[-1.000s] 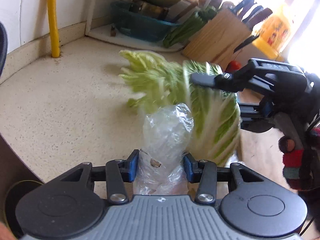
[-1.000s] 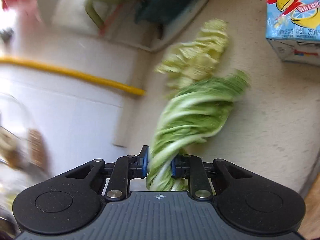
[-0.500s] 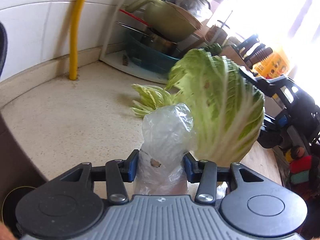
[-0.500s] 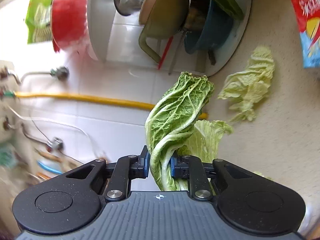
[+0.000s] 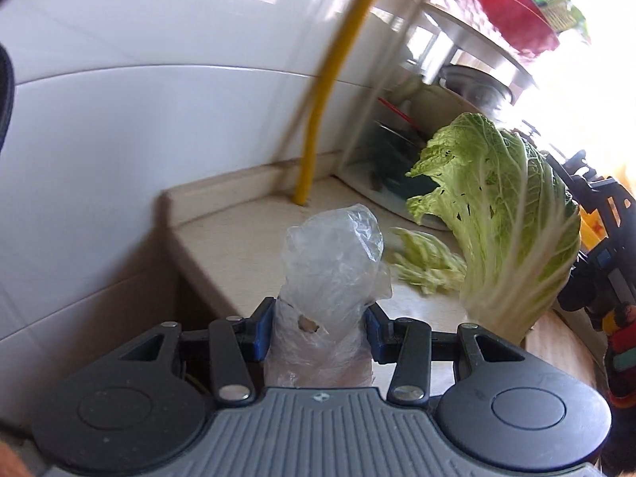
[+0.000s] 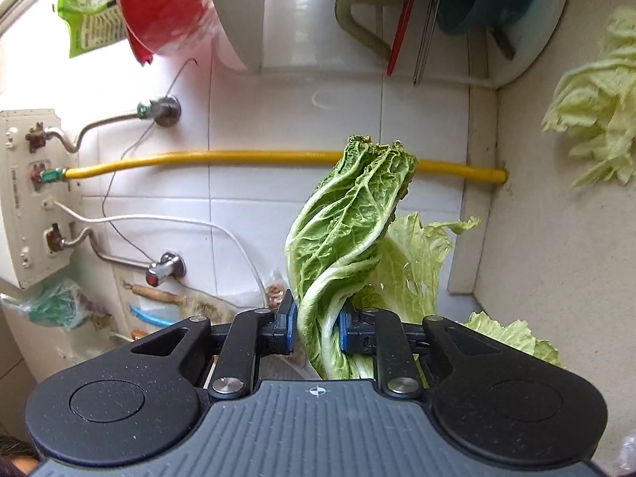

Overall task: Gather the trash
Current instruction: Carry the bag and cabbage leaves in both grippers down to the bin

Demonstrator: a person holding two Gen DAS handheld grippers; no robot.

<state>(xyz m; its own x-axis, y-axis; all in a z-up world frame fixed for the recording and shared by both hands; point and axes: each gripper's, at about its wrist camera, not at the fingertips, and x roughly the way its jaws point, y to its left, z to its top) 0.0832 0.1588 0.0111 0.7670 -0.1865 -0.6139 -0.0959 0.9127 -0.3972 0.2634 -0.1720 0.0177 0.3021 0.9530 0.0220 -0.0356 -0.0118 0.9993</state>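
- My left gripper (image 5: 320, 328) is clamped on a crumpled clear plastic bag (image 5: 332, 256), which stands up between the blue pads, clear of the counter (image 5: 222, 250)
- My right gripper (image 6: 317, 328) is closed tight on the pale stalk end of a cabbage leaf (image 6: 342, 238), carried in the air in front of the tiled wall (image 6: 278, 119)
- Collected so far, in my judgement: two items, one in each gripper; neither is yet binned, and no bin is in view
- Outstanding: loose cabbage scraps (image 5: 427, 260) lie on the counter near the yellow pipe (image 5: 318, 119)
- Both grips look secure; I expect to deposit before fetching the scraps
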